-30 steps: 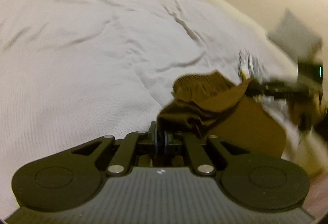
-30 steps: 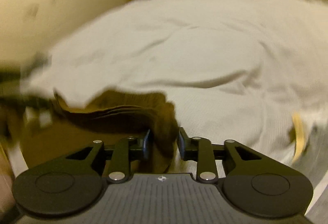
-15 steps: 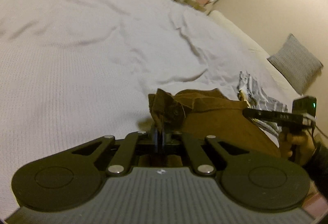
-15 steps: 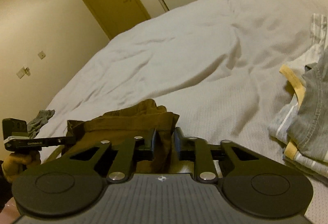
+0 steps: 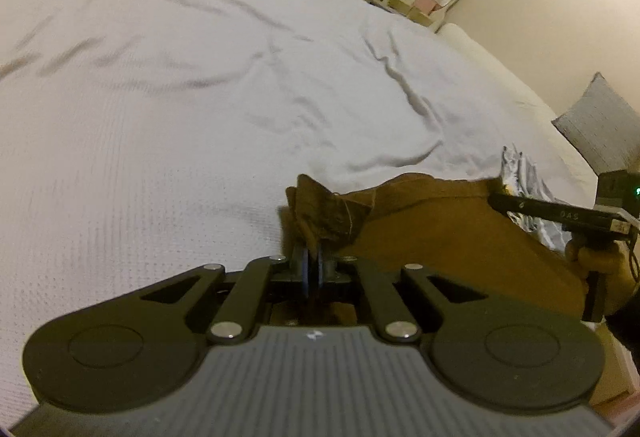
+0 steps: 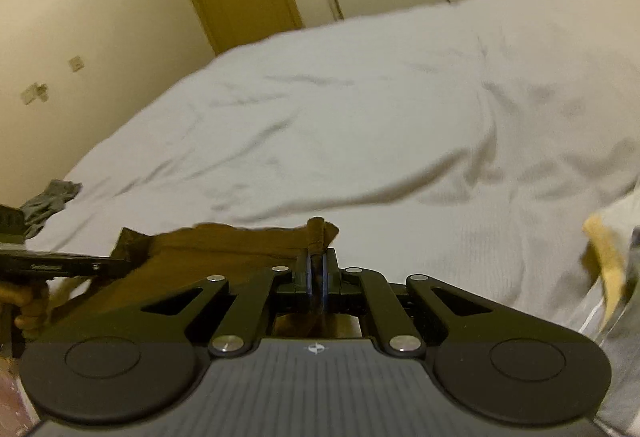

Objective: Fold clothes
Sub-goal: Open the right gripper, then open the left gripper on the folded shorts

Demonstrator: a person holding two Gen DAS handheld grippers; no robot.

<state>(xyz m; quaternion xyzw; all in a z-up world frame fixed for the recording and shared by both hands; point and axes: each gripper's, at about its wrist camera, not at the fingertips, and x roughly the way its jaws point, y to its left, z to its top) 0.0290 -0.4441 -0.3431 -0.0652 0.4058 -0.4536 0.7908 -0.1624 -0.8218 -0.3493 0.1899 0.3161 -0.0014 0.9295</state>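
- Tongs: left gripper [image 5: 313,259] clamped on a bunched corner of the brown garment [image 5: 452,233]; right gripper [image 6: 317,264] clamped on another corner.
- Garment hangs stretched between my two grips, low over the near edge of the bed [image 5: 160,109].
- Progress, my read: early. No fold laid; pile [image 6: 616,261] at right waits.
- Room: bedspread ahead is open and wide; pillow [image 5: 600,125] well apart.

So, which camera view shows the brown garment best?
The left wrist view: the brown garment is sharp there, showing its bunched corner and broad panel. In the right wrist view the same garment appears as a blurred strip, mostly hidden behind the right hand-held gripper.
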